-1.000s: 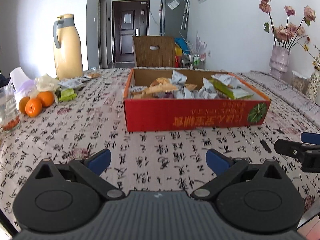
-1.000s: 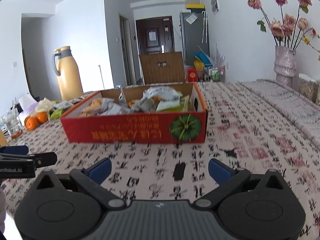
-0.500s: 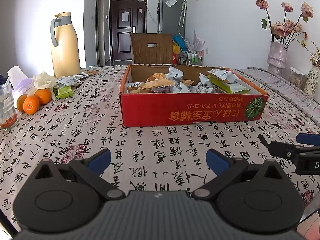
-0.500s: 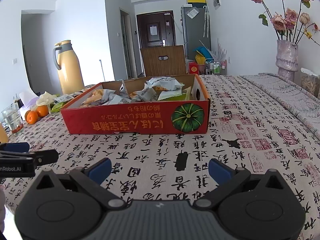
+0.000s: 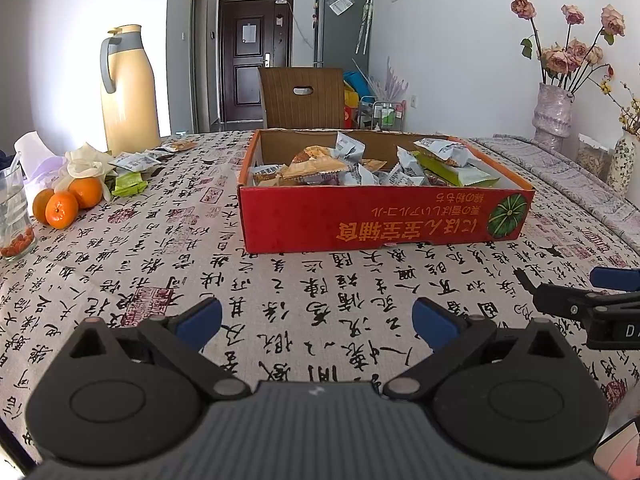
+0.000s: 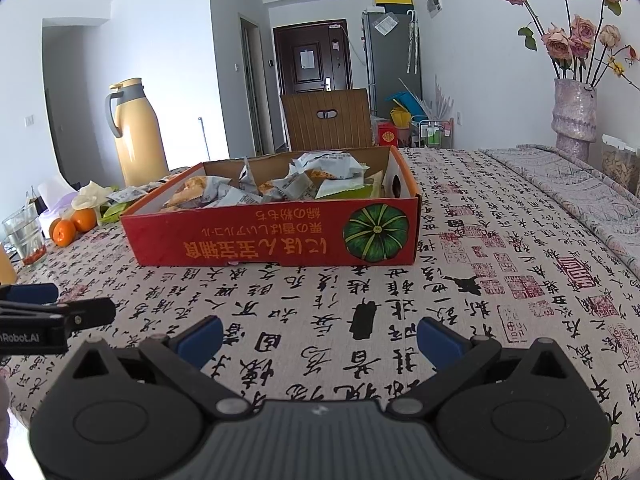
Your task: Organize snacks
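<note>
The left gripper (image 5: 316,320) and right gripper (image 6: 319,334) hover spread and empty; at twelve o'clock, the red box (image 5: 384,224) wall hides lower snack packets (image 5: 320,166), bare tablecloth (image 5: 280,288) between.

A bright room with plain white walls (image 5: 452,40). A dark brown panelled door (image 5: 256,56) stands at the far end, beside a tall grey refrigerator (image 5: 340,28). A brown wooden chair back (image 5: 302,98) rises behind the desk covered in a calligraphy-printed cloth (image 5: 320,292).
</note>
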The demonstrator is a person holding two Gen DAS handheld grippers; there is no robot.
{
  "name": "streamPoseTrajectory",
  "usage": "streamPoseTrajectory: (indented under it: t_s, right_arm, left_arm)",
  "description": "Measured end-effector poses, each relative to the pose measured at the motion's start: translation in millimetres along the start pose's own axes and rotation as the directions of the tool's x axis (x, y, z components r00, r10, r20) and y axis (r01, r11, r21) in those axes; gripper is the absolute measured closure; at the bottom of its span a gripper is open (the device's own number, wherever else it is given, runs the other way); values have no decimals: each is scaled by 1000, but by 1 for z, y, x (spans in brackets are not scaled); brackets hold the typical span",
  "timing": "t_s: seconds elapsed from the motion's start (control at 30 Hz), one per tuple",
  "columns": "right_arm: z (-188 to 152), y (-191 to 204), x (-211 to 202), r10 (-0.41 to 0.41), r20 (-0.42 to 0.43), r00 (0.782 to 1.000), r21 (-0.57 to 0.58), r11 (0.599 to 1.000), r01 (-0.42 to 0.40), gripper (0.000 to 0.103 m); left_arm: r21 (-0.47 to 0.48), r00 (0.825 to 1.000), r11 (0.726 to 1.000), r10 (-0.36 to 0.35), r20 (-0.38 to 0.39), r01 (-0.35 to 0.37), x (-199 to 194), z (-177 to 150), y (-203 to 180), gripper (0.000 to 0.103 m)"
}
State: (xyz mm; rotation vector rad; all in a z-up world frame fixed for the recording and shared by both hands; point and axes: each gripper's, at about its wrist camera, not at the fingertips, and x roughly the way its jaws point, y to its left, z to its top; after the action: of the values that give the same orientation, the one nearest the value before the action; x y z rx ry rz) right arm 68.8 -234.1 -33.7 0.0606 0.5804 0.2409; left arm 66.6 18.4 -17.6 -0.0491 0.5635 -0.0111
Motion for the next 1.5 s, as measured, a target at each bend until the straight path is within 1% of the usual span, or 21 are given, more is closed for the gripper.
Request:
streamPoseTrajectory:
  t_s: [1.5]
  right_arm:
    - [0, 1, 0, 0, -2, 1000, 0, 1000, 0, 0]
  left_arm:
    - [3, 1000, 1000, -3, 6, 3, -3, 0, -2, 0]
